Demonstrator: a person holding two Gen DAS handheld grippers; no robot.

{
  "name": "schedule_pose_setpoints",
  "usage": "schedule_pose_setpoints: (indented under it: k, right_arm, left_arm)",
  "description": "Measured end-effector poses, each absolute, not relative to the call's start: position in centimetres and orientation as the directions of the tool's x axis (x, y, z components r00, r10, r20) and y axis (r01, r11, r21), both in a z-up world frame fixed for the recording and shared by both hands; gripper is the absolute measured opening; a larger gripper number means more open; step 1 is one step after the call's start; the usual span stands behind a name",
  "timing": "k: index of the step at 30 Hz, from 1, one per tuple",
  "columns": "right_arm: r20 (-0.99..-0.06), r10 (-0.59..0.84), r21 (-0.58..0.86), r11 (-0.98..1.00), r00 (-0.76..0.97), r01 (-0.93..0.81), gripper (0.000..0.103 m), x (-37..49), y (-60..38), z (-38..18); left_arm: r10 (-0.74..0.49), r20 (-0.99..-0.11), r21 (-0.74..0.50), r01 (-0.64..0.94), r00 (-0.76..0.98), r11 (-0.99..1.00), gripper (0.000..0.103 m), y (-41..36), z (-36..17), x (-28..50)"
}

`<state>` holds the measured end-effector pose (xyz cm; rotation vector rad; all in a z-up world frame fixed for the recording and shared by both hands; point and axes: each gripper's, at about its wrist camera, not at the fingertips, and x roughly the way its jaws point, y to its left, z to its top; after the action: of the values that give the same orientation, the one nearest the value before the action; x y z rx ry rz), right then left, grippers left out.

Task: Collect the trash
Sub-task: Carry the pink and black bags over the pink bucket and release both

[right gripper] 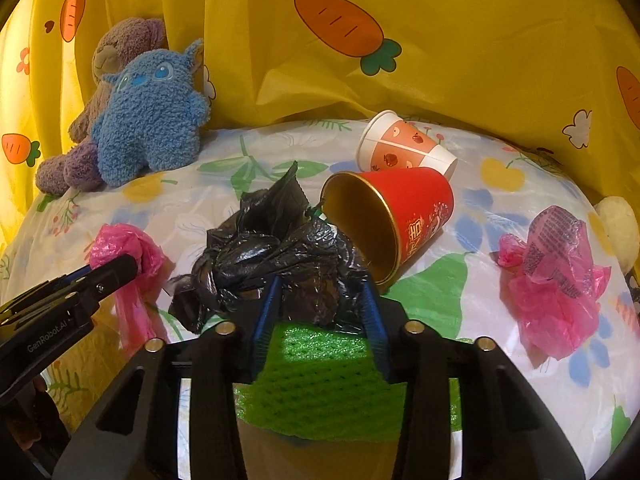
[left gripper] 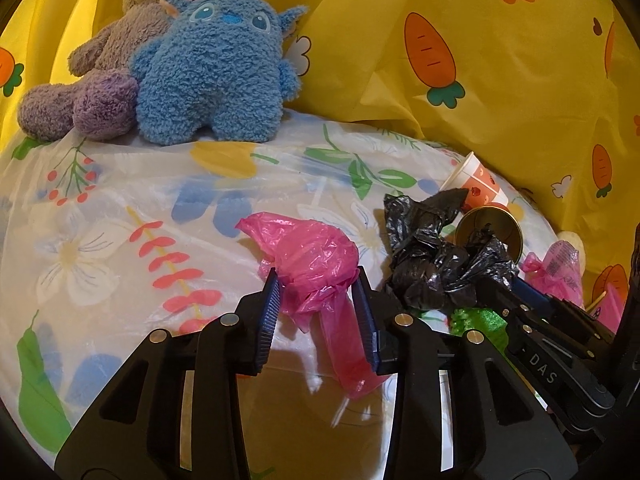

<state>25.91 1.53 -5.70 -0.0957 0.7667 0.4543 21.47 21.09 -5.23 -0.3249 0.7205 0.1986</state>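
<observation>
On gripper arms, "DAS", "GenRobot.AI"; left gripper (left gripper: 320, 300) around pink bag (left gripper: 316, 256), right gripper (right gripper: 320, 308) around black bag (right gripper: 272, 248).

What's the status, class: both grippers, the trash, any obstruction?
Left gripper shut on pink bag. Right gripper shut on black bag. Red cup lies tipped against black bag; nothing blocking.

— Where do the two cameras sit?

— One on each gripper, close over the worktop (left gripper: 100, 208), tilted down past their own fingers toward the yellow carrot curtain (right gripper: 460, 80).

— Any overlap?

— Plenty: both see the blue plush toy (left gripper: 216, 76), the black bag (right gripper: 272, 248) and the red cup (right gripper: 404, 216).
</observation>
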Motion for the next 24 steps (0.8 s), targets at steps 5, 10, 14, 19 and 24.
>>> schedule_pose_setpoints:
  k: [5, 10, 14, 19, 24]
  right_arm:
    - [-0.663, 0.388, 0.085, 0.889, 0.64, -0.45, 0.007, 25.2, 1.2, -5.1]
    - [-0.608, 0.417, 0.091, 0.882, 0.676, -0.462, 0.004, 23.8, 0.4, -3.4]
    - [-0.557, 0.437, 0.096, 0.878, 0.706, -0.469, 0.003, 22.8, -0.5, -1.6]
    - [-0.491, 0.451, 0.088, 0.877, 0.745, -0.473, 0.003, 21.1, -2.0, 0.7]
    - [-0.432, 0.437, 0.074, 0.889, 0.789, -0.452, 0.003, 19.4, -4.9, 2.7]
  left_arm:
    - [0.066, -0.674, -0.224, -0.288, 0.736, 0.931, 0.035, 21.1, -5.2, 21.5]
    - [0.065, -0.671, -0.231, -0.291, 0.739, 0.928, 0.035, 21.2, -5.1, 21.5]
    - [0.066, -0.664, -0.231, -0.289, 0.745, 0.929, 0.035, 21.1, -5.0, 21.3]
    - [0.071, -0.65, -0.227, -0.283, 0.757, 0.932, 0.034, 21.0, -4.8, 21.1]
    - [0.078, -0.635, -0.218, -0.276, 0.768, 0.936, 0.034, 20.8, -4.5, 20.8]
